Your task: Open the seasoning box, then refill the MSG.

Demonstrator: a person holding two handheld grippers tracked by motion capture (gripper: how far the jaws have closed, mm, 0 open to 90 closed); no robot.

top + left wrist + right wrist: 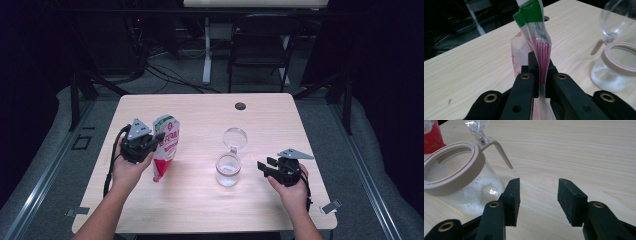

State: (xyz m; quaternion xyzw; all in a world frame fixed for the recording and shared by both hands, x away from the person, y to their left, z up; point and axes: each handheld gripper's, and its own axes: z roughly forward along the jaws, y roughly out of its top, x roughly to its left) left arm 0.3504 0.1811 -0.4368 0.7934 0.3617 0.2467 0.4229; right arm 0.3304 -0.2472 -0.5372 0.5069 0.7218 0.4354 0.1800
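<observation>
The left tool (pixel 159 136) is pinching a red, white and green pouch (pixel 165 145), its 2 jaws pressed together on the thin plastic. In the left gripper view the pouch (pixel 541 50) is rising between the jaws, its green top edge torn and standing above them. From the high view the pouch is hanging upright at the left side of the counter (pixel 200 205), its red bottom end reaching down toward the wood; whether it is touching the surface is not clear.

The right tool (pixel 266 166) is sitting near the right edge of the counter, its 2 jaws spread with bare wood between them and nothing gripped. In the right gripper view the right tool (pixel 539 200) is pointing just beside a glass jar (pixel 461 190), which is standing to the left of its jaws without touching them.

The glass jar (pixel 228 170) is standing upright around the middle of the counter, between the 2 tools, with a tan rim and some white powder inside. Its clear hinged lid (pixel 234 137) is lying open behind it. A small dark hole (pixel 240 106) is showing near the far edge of the counter.
</observation>
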